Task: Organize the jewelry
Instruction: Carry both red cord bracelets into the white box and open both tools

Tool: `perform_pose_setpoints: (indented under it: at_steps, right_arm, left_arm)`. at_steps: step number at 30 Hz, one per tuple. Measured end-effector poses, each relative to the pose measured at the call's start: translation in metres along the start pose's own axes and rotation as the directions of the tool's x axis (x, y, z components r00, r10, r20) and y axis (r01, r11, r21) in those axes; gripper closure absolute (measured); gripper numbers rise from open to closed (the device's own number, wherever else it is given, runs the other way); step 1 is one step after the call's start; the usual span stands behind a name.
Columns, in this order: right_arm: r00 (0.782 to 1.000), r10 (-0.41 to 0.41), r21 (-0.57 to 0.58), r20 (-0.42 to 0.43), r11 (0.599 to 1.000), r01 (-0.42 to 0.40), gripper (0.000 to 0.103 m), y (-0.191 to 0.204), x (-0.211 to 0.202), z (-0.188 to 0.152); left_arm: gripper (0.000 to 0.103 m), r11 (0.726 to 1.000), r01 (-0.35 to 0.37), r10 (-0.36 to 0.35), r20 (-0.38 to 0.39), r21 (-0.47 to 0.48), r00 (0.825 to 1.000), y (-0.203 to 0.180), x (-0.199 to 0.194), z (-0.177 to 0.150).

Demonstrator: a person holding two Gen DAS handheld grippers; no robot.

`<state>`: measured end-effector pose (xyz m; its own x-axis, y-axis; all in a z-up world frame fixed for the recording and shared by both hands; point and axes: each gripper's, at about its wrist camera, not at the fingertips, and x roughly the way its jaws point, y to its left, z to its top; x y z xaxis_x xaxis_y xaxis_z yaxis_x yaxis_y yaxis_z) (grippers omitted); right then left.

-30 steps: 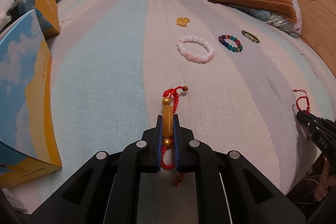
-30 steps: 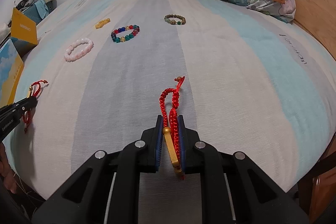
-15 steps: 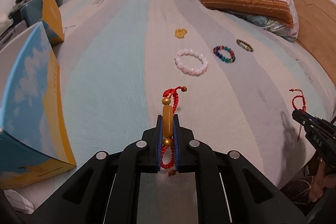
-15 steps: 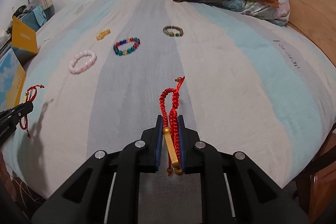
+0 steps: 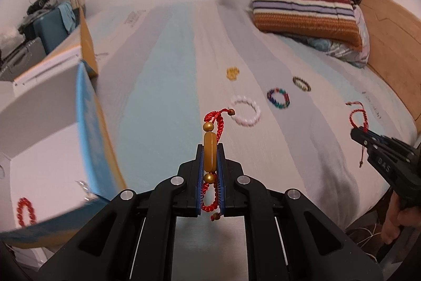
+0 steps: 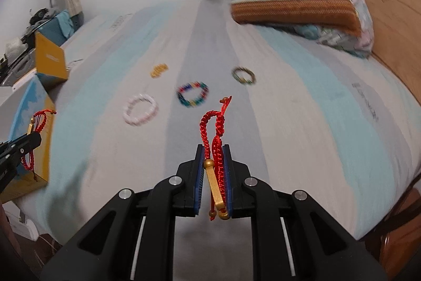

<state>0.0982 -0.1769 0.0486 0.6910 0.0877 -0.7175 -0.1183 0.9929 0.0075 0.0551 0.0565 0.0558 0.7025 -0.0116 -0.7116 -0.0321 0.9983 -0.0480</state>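
My left gripper (image 5: 210, 149) is shut on a red cord bracelet with gold beads (image 5: 210, 146), held above the bed beside an open white box (image 5: 39, 146) with a blue-and-yellow rim. A red bead bracelet (image 5: 25, 211) lies in that box. My right gripper (image 6: 212, 149) is shut on a second red cord bracelet with a gold bar (image 6: 214, 167), also lifted over the bed. On the bed lie a pink bead bracelet (image 6: 140, 109), a multicolour one (image 6: 193, 95), a dark green one (image 6: 244, 75) and a small yellow one (image 6: 158, 70).
The striped bedsheet (image 6: 302, 102) covers the bed. A stack of striped pillows (image 6: 294, 1) sits at the far right by the wooden headboard (image 6: 394, 17). A yellow box lid (image 6: 50, 62) stands at the left edge. Clutter and a blue case (image 5: 55, 25) lie beyond.
Both grippers have risen and pulled back from the bed with their bracelets. The left one has moved left, so the open box interior now shows beside it.
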Motion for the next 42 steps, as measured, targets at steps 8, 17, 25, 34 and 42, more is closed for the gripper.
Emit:
perform_pose_setpoints:
  at_steps: [8, 17, 25, 34, 42]
  right_arm:
    - [0.997, 0.065, -0.064, 0.043, 0.996, -0.063, 0.091, 0.063, -0.023, 0.042]
    - [0.976, 0.193, -0.198, 0.102, 0.965, -0.171, 0.091, 0.18, -0.055, 0.063]
    - [0.951, 0.297, -0.307, 0.082, 0.916, -0.26, 0.091, 0.274, -0.065, 0.048]
    - [0.929, 0.369, -0.398, -0.029, 0.848, -0.349, 0.091, 0.357, -0.05, 0.012]
    - [0.919, 0.362, -0.4, -0.153, 0.828, -0.393, 0.091, 0.397, -0.017, -0.012]
  left_arm:
    - [0.095, 0.999, -0.045, 0.045, 0.05, -0.008, 0.998, 0.031, -0.035, 0.018]
    - [0.095, 0.988, -0.132, 0.137, 0.064, -0.081, 0.988, 0.094, -0.065, 0.017]
    - [0.095, 0.961, -0.208, 0.221, 0.054, -0.179, 0.974, 0.164, -0.092, -0.004]
    - [0.095, 0.917, -0.299, 0.303, -0.029, -0.266, 0.953, 0.232, -0.098, -0.042]
    - [0.095, 0.884, -0.344, 0.323, -0.119, -0.315, 0.939, 0.276, -0.086, -0.071]
